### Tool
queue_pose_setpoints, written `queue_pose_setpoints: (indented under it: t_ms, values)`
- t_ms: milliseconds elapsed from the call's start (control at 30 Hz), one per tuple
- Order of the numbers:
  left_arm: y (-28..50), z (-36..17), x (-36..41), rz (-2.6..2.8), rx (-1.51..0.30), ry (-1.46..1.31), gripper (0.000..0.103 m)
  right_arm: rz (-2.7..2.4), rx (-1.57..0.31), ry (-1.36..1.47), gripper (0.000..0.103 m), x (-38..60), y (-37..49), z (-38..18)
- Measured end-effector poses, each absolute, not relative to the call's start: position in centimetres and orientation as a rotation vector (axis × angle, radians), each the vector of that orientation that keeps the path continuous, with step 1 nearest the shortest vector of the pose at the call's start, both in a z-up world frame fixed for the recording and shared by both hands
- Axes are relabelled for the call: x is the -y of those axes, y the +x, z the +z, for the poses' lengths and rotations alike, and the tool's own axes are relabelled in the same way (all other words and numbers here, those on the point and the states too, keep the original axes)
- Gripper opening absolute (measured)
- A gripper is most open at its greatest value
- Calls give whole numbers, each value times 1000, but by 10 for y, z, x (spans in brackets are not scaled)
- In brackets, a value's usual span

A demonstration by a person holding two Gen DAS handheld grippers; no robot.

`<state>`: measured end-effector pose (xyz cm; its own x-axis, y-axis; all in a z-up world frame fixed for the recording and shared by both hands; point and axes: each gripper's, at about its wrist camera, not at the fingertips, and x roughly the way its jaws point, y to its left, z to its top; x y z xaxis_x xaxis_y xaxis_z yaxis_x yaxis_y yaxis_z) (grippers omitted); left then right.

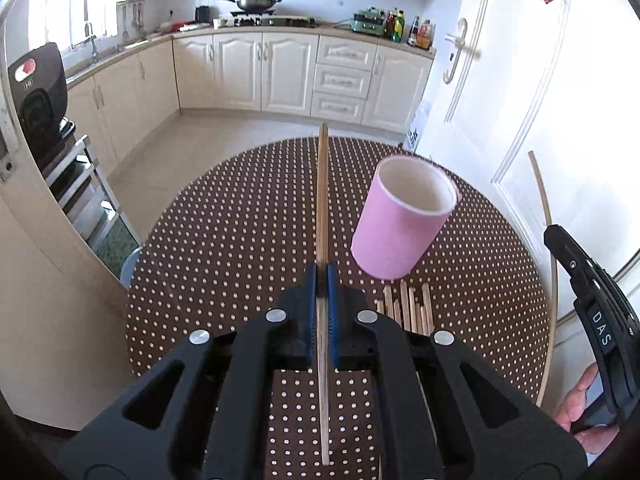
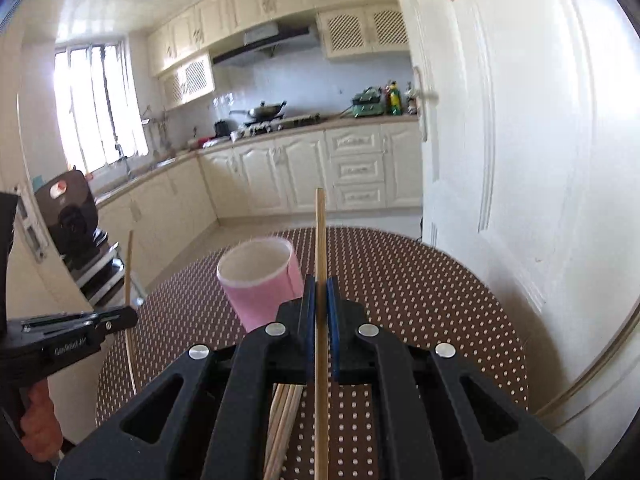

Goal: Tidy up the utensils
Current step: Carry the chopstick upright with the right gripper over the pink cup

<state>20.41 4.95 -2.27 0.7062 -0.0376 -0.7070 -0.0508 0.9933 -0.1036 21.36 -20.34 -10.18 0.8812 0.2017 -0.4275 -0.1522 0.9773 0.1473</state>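
Observation:
My left gripper [image 1: 321, 270] is shut on a wooden chopstick [image 1: 322, 200] that sticks out forward above the table. To its right stands a pink holder cup [image 1: 400, 222] with a white inside, upright and apparently empty. Several loose chopsticks [image 1: 406, 306] lie on the table just in front of the cup. My right gripper [image 2: 320, 282] is shut on another chopstick [image 2: 320, 240], and the pink cup [image 2: 260, 280] sits just left of its tips. The pile of chopsticks [image 2: 282, 420] shows under its body. Each gripper shows at the edge of the other's view.
The round table has a brown cloth with white dots [image 1: 240, 240]. A white door [image 1: 540, 100] stands close on the right. Kitchen cabinets [image 1: 280, 72] and a counter run along the back. A black appliance on a metal rack [image 1: 40, 112] stands at the left.

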Motion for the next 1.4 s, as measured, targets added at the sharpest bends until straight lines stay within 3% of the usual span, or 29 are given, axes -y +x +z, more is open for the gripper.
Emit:
queue_pose_setpoints:
  t_ms: [867,1400]
  values:
    - [217,44,-28,29,-622,-94,6,266,-118,246,5,204,241,-62]
    - [237,85,-32,16,-548,-119,6,358,-76,360,5,205,290,-50]
